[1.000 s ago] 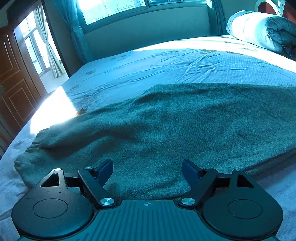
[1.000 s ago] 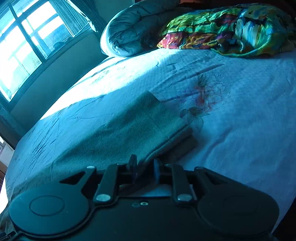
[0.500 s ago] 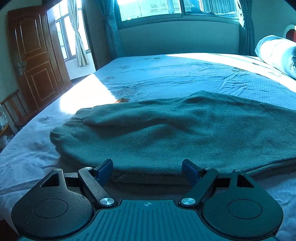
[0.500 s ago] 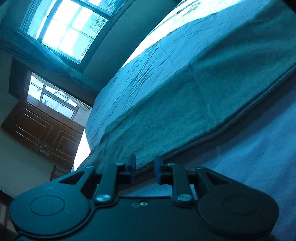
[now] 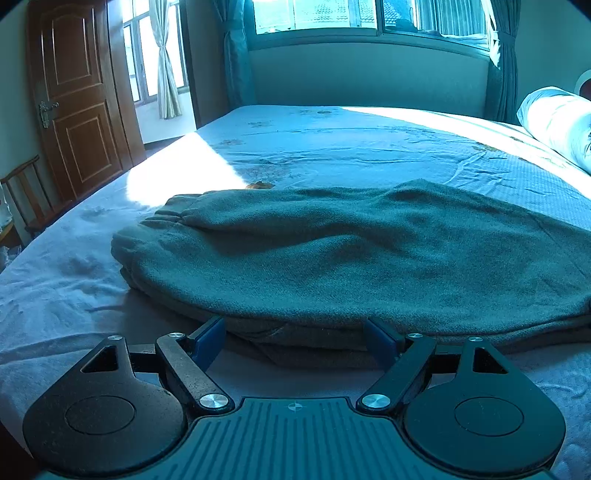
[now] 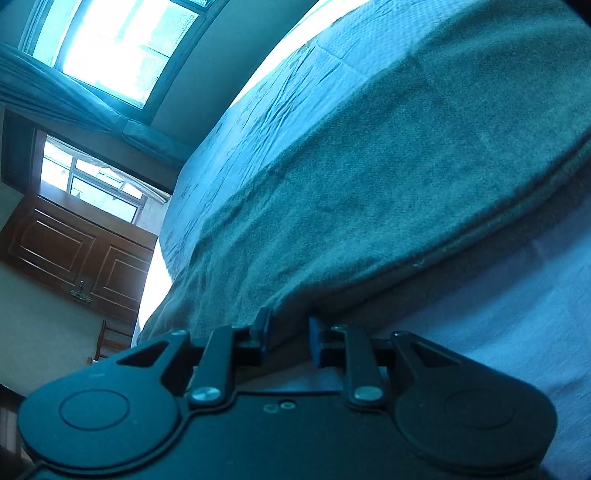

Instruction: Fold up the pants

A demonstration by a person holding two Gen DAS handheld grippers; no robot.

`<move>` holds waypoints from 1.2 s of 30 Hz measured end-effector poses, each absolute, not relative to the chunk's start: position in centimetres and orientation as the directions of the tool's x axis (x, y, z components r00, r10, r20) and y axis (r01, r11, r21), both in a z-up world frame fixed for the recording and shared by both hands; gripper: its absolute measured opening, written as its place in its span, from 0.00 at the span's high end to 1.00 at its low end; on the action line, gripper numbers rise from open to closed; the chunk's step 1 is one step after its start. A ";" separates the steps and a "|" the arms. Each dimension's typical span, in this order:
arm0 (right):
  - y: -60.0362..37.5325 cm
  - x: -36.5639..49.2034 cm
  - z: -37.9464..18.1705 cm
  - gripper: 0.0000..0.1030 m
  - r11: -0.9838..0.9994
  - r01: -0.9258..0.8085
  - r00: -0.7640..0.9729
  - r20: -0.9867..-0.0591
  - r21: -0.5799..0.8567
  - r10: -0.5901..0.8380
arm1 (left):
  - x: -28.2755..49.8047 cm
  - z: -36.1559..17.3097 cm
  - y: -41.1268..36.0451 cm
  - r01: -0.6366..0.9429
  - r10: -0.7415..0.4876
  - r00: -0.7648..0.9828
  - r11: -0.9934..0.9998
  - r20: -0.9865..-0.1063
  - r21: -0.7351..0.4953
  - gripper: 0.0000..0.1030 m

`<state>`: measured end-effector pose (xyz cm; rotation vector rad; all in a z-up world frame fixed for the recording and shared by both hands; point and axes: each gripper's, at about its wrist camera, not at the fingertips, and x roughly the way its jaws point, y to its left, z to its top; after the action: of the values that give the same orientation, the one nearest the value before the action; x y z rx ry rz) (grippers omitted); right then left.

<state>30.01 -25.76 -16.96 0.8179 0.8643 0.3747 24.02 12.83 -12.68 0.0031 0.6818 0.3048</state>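
Note:
Grey-green fleece pants (image 5: 351, 254) lie folded lengthwise on the blue bed sheet (image 5: 332, 147), elastic waistband (image 5: 162, 218) to the left. My left gripper (image 5: 295, 338) is open, its blue pads at the pants' near edge with nothing between them. In the right wrist view the pants (image 6: 388, 177) fill the frame. My right gripper (image 6: 286, 334) is rolled sideways and nearly shut on the pants' near edge, with cloth between its fingers.
A rolled white duvet (image 5: 561, 122) lies at the bed's right end. A wooden door (image 5: 77, 103) and a chair (image 5: 26, 199) stand left of the bed. A window (image 5: 369, 18) with curtains runs along the far wall.
The left gripper has drawn back and swung left, so the waistband came into view. The right gripper has dropped low, rolled sideways and stayed closed on the pants' edge.

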 end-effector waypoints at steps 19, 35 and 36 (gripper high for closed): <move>-26.3 25.9 -11.5 0.88 0.862 -0.143 0.717 -0.550 0.486 0.428 | 24.8 -11.9 12.9 -0.300 0.303 0.751 0.948 -0.586 0.105 0.21; -25.6 29.7 -14.6 0.64 0.978 -0.199 0.722 -0.683 -0.056 0.107 | 26.9 -14.8 13.3 -0.260 0.301 0.729 0.953 -0.615 0.159 0.05; -26.5 29.5 -14.4 0.64 0.980 -0.193 0.722 -0.684 -0.055 0.104 | 26.7 -14.5 14.2 -0.269 0.283 0.729 0.956 -0.624 0.120 0.05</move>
<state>29.46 -26.50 -14.43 -0.1258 0.7468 0.1644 26.68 14.23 -14.48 0.0218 0.6906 0.3041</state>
